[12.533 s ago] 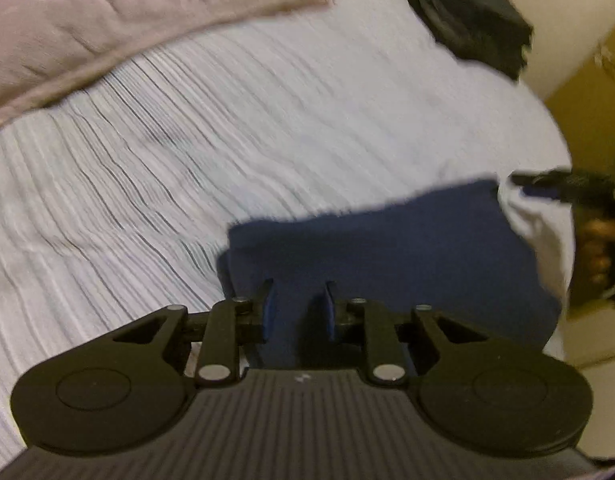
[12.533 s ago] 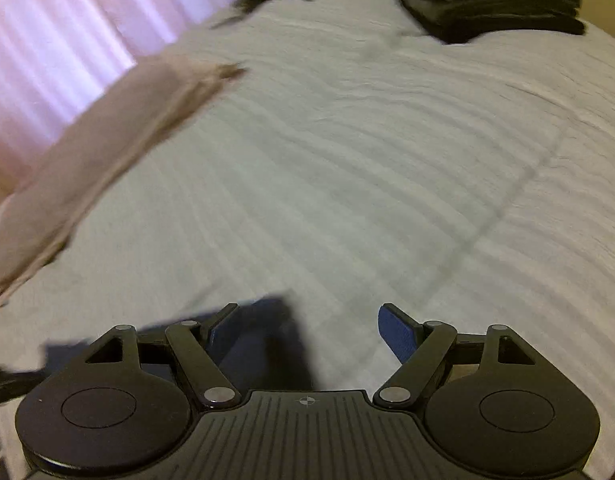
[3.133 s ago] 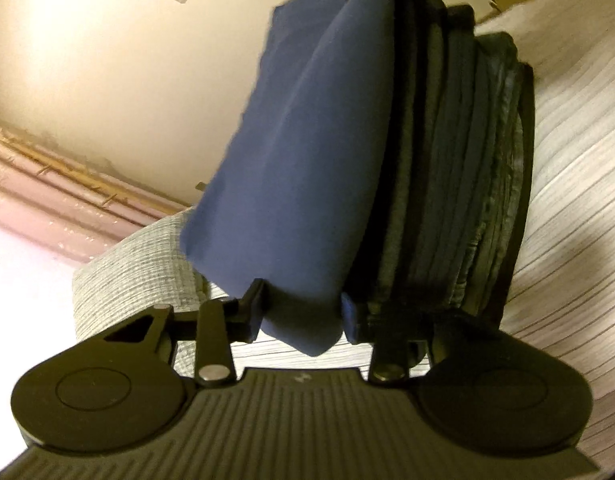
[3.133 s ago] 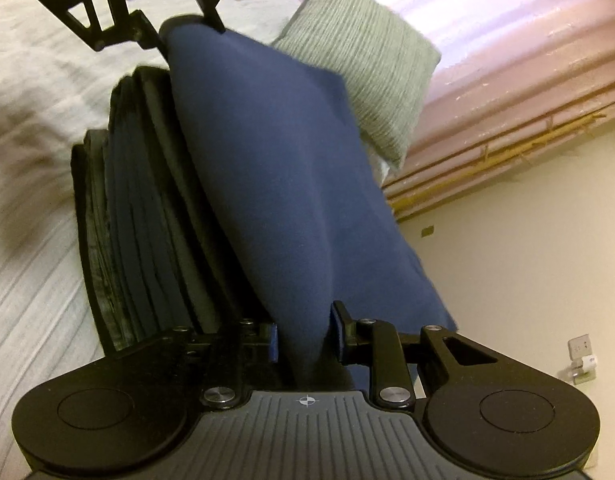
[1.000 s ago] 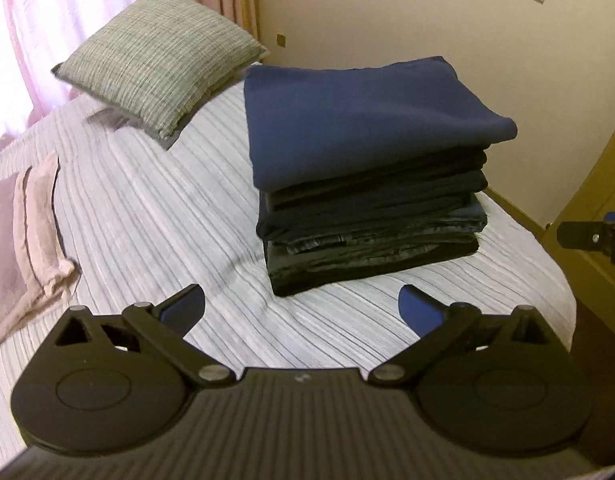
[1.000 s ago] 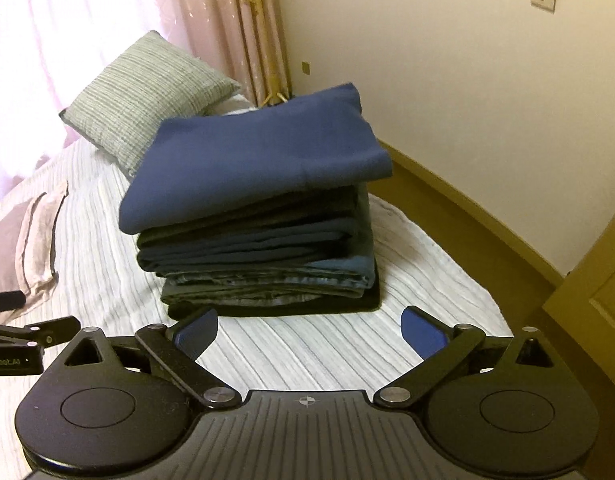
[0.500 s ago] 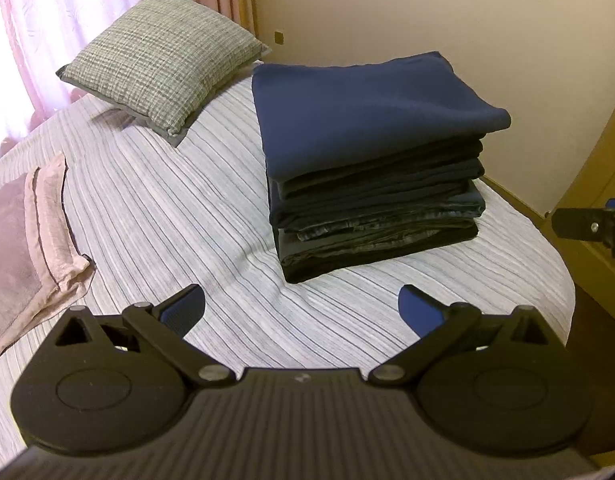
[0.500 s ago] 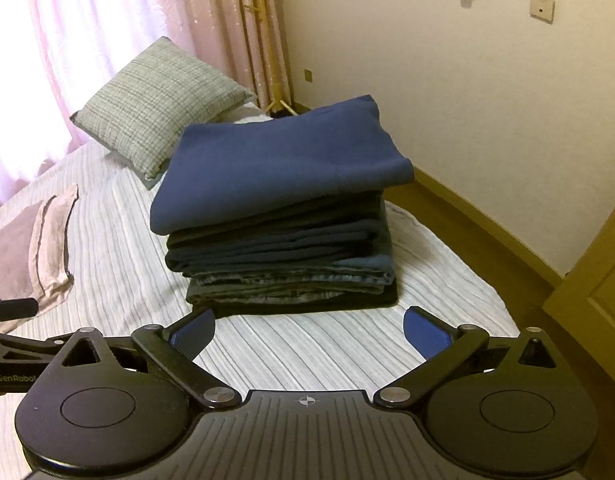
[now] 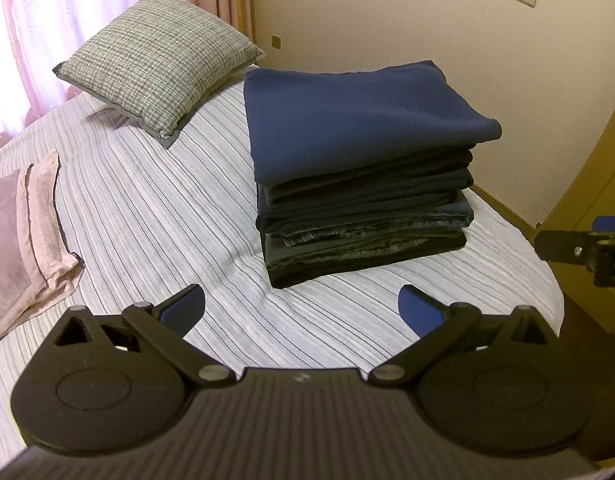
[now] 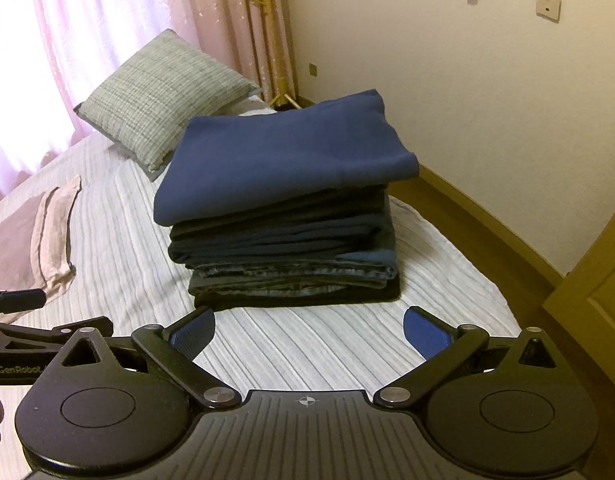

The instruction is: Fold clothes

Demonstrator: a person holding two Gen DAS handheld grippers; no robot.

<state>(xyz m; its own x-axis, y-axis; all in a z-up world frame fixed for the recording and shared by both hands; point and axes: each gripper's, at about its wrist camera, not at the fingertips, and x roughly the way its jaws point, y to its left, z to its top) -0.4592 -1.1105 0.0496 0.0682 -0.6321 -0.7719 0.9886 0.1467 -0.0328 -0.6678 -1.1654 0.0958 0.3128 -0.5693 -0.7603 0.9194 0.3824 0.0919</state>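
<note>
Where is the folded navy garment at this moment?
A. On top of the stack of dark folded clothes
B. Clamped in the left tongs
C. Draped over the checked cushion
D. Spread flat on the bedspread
A: the navy garment lies on top of the stack of dark folded clothes, and both the left tongs and the right tongs are open and hold nothing.

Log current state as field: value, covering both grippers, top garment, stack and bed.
left gripper: jaws wide open, empty, over the bed short of the stack
right gripper: jaws wide open, empty, also short of the stack
top garment: navy folded cloth, lying flat on the stack, its edges overhanging
stack: dark folded clothes, neat, on the bed
bed: striped cover
also on bed: checked cushion, pink pillow
</note>
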